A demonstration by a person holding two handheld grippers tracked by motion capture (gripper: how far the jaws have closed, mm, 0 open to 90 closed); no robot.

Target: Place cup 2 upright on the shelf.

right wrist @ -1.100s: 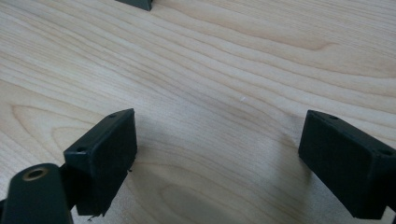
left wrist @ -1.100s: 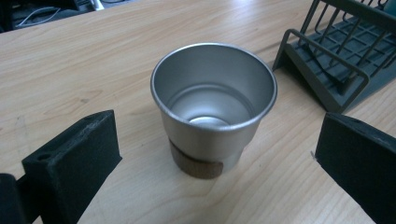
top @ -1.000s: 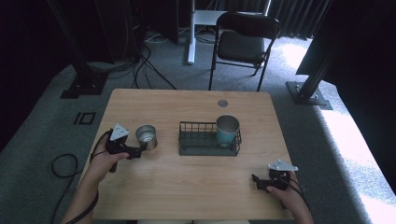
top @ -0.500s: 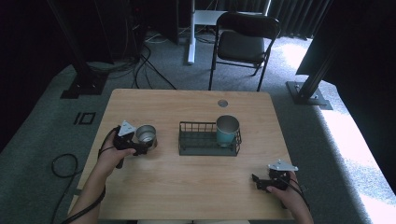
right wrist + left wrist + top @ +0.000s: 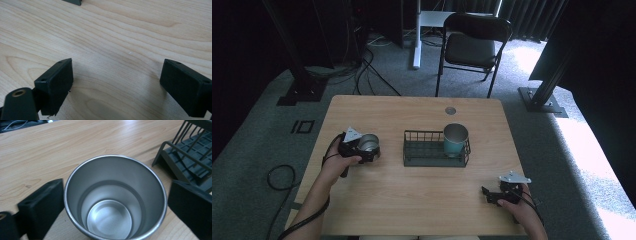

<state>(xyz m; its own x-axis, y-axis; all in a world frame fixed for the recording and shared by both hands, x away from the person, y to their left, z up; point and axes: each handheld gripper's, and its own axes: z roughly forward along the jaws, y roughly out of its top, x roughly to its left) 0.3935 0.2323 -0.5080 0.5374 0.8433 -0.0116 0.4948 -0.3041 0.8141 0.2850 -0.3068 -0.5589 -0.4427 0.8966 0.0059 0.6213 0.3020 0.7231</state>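
A steel cup (image 5: pixel 370 142) stands upright on the left part of the wooden table (image 5: pixel 412 190). My left gripper (image 5: pixel 369 149) straddles it, and its jaws have just been closing with the cup between them. In the left gripper view the cup (image 5: pixel 115 195) sits between both pads, the left pad (image 5: pixel 42 207) against its wall and the right pad at its rim. My right gripper (image 5: pixel 486 193) rests open near the front right edge, with bare wood between its jaws (image 5: pixel 116 85). A teal cup (image 5: pixel 455 140) stands in the right end of a black wire basket (image 5: pixel 424 150).
The basket (image 5: pixel 190 157) lies just right of the steel cup. A round cable hole (image 5: pixel 450 110) sits near the table's far edge. A black folding chair (image 5: pixel 474 45) stands beyond the table, and cables lie on the floor at left.
My left gripper has slid right up to the steel cup and now brackets it. The right gripper has stayed where it was.
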